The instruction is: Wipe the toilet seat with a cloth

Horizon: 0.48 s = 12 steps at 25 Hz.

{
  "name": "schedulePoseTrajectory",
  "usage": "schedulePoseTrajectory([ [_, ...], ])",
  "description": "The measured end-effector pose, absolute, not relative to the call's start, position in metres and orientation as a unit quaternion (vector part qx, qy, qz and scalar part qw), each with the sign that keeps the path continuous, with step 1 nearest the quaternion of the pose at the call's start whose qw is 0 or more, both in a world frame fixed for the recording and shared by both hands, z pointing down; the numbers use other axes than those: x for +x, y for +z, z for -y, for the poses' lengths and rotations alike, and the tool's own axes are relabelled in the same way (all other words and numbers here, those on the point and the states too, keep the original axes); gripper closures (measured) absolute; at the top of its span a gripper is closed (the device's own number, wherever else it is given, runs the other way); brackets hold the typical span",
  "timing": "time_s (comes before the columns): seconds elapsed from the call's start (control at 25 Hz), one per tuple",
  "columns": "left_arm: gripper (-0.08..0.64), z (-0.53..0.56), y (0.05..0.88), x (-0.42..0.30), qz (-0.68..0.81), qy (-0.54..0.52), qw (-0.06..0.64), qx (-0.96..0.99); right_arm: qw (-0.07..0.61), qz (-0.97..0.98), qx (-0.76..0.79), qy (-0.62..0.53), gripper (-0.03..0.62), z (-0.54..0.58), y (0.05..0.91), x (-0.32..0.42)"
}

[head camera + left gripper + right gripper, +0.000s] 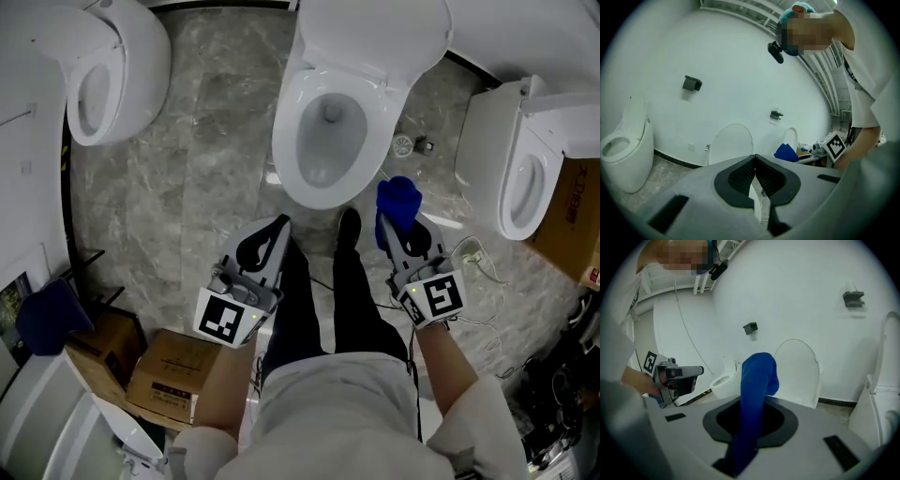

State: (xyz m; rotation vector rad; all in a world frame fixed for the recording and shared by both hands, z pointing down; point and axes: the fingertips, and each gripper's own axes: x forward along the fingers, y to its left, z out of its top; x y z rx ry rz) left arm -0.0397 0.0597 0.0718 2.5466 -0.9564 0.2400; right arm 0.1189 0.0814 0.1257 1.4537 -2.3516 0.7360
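The middle toilet (pixel 323 131) stands ahead of me with its lid (pixel 375 33) raised and the seat ring around the bowl exposed. My right gripper (pixel 401 214) is shut on a blue cloth (pixel 397 202), held just right of the bowl's front rim. In the right gripper view the blue cloth (pixel 754 394) sticks up from between the jaws, with the raised lid (pixel 799 371) behind it. My left gripper (pixel 270 239) hangs below the bowl's front left, shut with nothing in it; its pads (pixel 745 176) meet in the left gripper view.
Another toilet (pixel 103 70) stands at the upper left and a third (pixel 534 169) at the right. Cardboard boxes (pixel 169 375) lie at the lower left, another box (pixel 577 220) at the right edge. A white cable (pixel 478 267) trails across the marble floor. My legs stand between the grippers.
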Motion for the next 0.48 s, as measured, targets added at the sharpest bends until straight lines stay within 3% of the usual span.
schedulePoseTrajectory([
  [0.48, 0.551, -0.062, 0.174, -0.059, 0.362, 0.091, 0.229, 0.899, 0.176, 0.822, 0.470, 0.271, 0.529, -0.084, 0.228, 0.096],
])
